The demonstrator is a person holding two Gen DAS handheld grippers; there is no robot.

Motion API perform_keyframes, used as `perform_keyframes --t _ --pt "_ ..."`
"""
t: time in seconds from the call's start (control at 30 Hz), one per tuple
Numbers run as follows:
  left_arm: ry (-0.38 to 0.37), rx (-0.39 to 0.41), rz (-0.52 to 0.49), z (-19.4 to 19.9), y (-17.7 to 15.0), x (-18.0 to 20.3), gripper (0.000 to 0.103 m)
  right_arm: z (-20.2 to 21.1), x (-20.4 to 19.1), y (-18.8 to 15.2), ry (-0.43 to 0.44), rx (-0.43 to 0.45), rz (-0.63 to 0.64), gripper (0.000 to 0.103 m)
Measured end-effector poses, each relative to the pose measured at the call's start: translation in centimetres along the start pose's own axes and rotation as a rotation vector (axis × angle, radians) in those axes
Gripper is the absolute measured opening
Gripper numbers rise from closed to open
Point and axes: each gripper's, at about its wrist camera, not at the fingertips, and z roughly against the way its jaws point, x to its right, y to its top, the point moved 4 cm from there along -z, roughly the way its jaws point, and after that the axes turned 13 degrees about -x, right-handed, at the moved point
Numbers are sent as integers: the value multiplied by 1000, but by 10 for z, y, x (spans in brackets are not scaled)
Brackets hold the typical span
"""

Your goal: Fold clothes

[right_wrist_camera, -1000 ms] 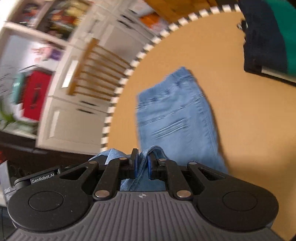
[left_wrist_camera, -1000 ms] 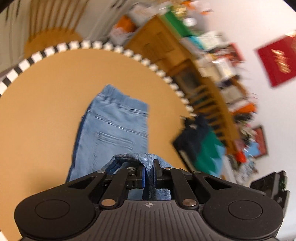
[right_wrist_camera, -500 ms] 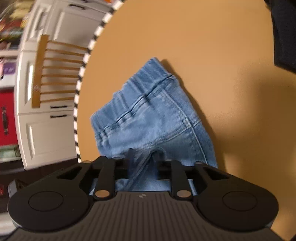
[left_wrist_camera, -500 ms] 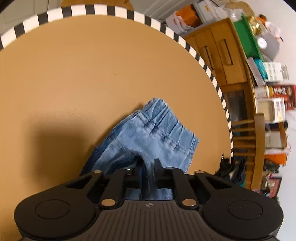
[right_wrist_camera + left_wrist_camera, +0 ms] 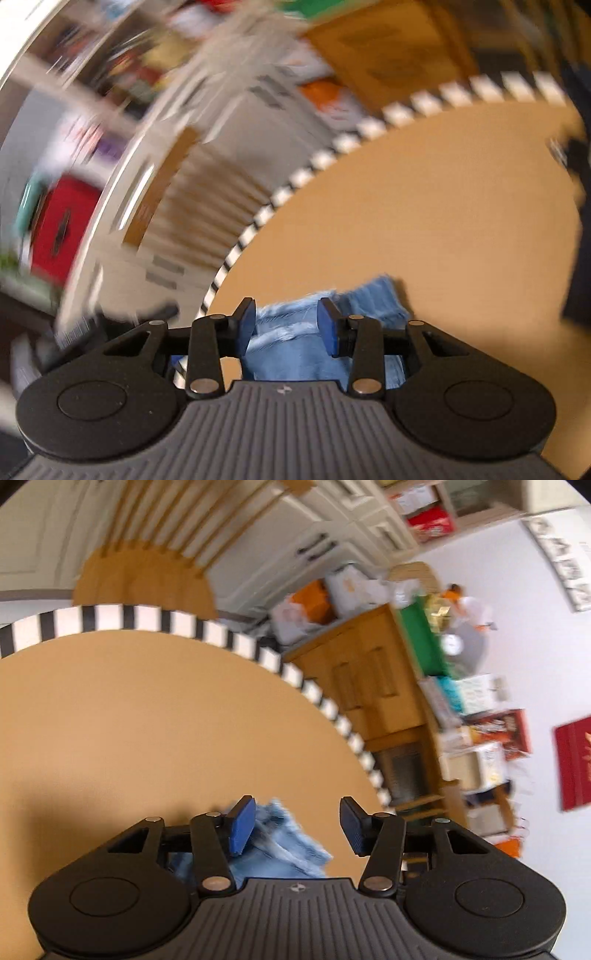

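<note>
Two grippers were over the round tan table [image 5: 147, 720], each looking down along its fingers at the jeans.

Left gripper [image 5: 297, 825]: jaws apart and opening. The jeans [image 5: 280, 849] lay on the table below and between the fingers, nearer the left pad [image 5: 242, 825]. The cloth ran close against that blue pad; whether it touched could not be told through the blur. The right finger [image 5: 352, 827] stood clear of the denim, with bare table showing between them. A frayed hem edge pointed toward the right finger. No cloth was pinched.

Right gripper [image 5: 286, 325]: jaws apart and opening, narrower than the left. The jeans [image 5: 295, 347] sat in the gap between both pads and spread past the right finger [image 5: 330, 326] toward the table's middle. The denim's upper edge reached about the level of the fingertips. Cloth appeared to lie loose, below the pads rather than clamped; the left pad [image 5: 245, 326] was just beside the fabric's edge.

Jeans lay bunched, near the table's checkered rim [image 5: 280, 195] in the right view, and well inside the rim [image 5: 325, 701] in the left view.

Surroundings: a wooden chair [image 5: 147, 565] beyond the far edge, a wooden cabinet [image 5: 369, 679] to the right. A dark garment [image 5: 578, 229] lay at the right edge of the right view, well apart from the jeans. Right view heavily blurred.
</note>
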Motion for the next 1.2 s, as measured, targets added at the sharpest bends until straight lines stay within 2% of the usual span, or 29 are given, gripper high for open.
perform_keyframes --t 0.07,0.17,0.3,0.4,0.47,0.53,0.6,0.67,0.73,0.8,0.87,0.97,1.03,1.13,1.2 --pt "-42 -54 -42 -1 -22 2 53 -17 -10 -7 -15 -41 67 34" --pt "-38 -87 -82 -7 -70 -13 52 -51 -5 -18 10 -124 32 10" --pt "-21 -102 -123 -4 -126 -43 49 -84 14 -32 -80 -199 21 0" --pt "-22 -131 -187 9 -166 -53 48 -89 24 -34 -62 -190 38 0" --pt "59 -189 -274 0 -193 -56 50 -87 24 -34 -49 -192 34 0" --pt "126 -256 -290 -14 -214 -69 50 -75 18 -36 -15 -188 30 13" --pt "150 -271 -273 -17 -226 -81 49 -56 4 -43 36 -184 78 16" --pt "156 -259 -282 -14 -231 -82 49 -26 -11 -65 50 -173 194 19" --pt "161 -250 -280 -3 -237 -79 50 1 -21 -102 54 -192 274 20" --pt "125 -232 -291 18 -244 -73 52 24 -24 -146 56 -227 309 20" --pt "136 -221 -342 38 -255 -67 58 45 -24 -189 73 -259 327 20" --pt "149 -258 -401 48 -272 -68 60 63 -22 -243 59 -280 290 20" --pt "168 -278 -413 47 -280 -77 60 65 -18 -267 44 -284 240 20" --pt "189 -284 -432 50 -289 -90 57 63 -9 -289 -6 -265 168 20" --pt "193 -292 -398 47 -293 -98 56 61 -1 -296 -48 -250 144 18"
